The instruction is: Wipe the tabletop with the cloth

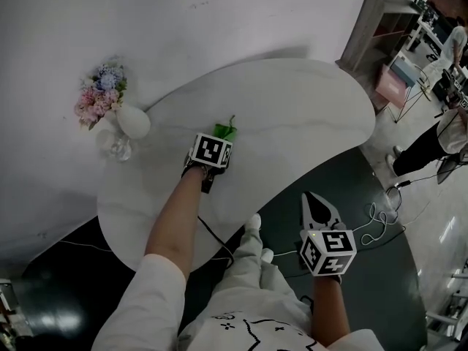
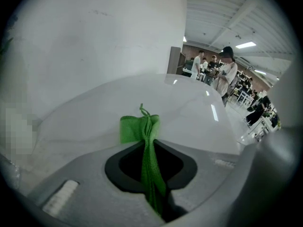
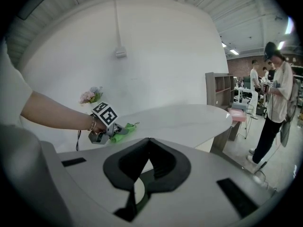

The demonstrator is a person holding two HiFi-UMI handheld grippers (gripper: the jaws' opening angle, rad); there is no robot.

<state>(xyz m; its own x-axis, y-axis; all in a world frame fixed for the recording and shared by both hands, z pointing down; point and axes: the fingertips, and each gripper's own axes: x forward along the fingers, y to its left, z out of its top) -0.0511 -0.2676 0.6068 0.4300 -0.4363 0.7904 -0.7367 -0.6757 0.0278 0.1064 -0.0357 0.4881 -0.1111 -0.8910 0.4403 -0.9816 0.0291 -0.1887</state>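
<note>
One crumpled green cloth (image 2: 135,129) pinched in the left hand-held gripper (image 2: 150,141), mid white curved desk (image 1: 292,108), bare top open toward the rounded right end, white flower vase (image 1: 131,121) by the left edge, right hand-held gripper (image 3: 149,140) closed, empty, beyond the near edge.

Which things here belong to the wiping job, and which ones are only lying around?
Job: green cloth; left gripper, shut on it; white tabletop.
Just around: vase of flowers; right gripper, held off the table; floor cables; shelf unit.
</note>
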